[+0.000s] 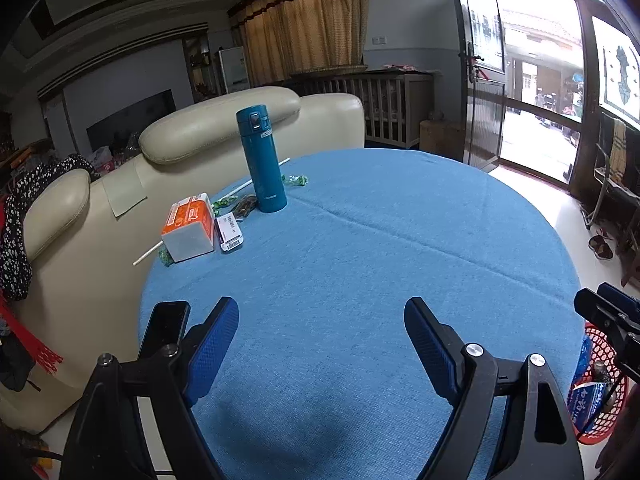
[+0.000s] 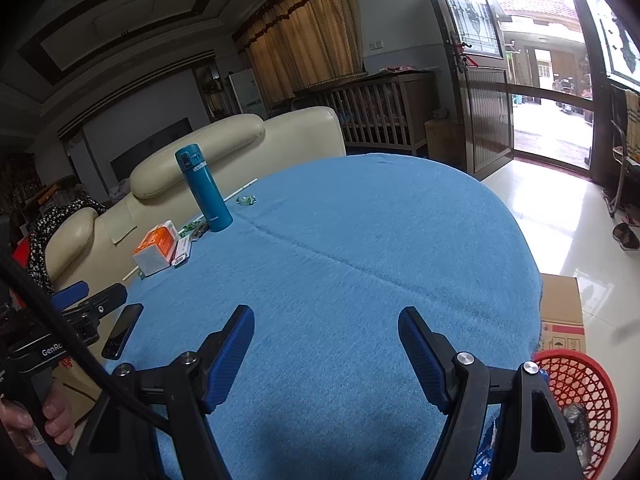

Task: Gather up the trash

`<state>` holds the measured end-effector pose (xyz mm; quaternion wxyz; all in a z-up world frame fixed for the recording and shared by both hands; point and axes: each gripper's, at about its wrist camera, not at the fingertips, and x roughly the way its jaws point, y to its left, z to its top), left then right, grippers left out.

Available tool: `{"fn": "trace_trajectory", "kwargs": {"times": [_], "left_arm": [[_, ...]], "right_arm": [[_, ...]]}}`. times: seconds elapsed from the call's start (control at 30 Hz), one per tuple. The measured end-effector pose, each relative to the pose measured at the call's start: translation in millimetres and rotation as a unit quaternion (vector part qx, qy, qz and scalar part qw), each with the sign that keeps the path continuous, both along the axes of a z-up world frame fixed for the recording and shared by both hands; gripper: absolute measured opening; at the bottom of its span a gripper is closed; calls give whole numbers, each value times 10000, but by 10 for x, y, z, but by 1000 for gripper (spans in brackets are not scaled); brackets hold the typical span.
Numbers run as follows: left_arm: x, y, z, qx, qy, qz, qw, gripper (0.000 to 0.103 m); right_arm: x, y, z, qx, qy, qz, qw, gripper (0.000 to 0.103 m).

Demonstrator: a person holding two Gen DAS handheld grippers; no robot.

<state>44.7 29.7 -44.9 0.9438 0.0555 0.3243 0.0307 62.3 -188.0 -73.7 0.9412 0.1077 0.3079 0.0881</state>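
Flask [image 1: 262, 159] blocks far wrappers [image 1: 295, 180]

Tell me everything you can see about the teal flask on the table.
The teal flask is a tall, slim cylinder with a smooth, metal-looking finish, a flip lid with a dark latch, a small pale sticker under the lid and faint lettering near the base. It stands upright and closed on the blue tablecloth near the far left edge, in front of the cream sofa. Green wrappers and a white straw lie by its base; nothing grips it.
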Motion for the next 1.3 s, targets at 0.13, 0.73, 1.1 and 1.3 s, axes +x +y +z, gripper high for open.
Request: {"fn": "trace_trajectory", "kwargs": {"times": [0.13,0.73,1.1,1.3], "left_arm": [[-104,-144,78,99,-34,-170,9998,85],[-422,-608,393,264,-330,-645,9970,85],[-299,-705,476,208,-361,-552,9976,85],[-279,-813,471,307,-353,-665,9967,85]], "right_arm": [[-119,-72,34,147,-98,-58,9998,78],[-579,-414,222,359,-576,-365,9970,78],[-852,-770,409,112,-857,-775,9932,78],[-885,-918,378,212,-847,-915,9920,78]]}}
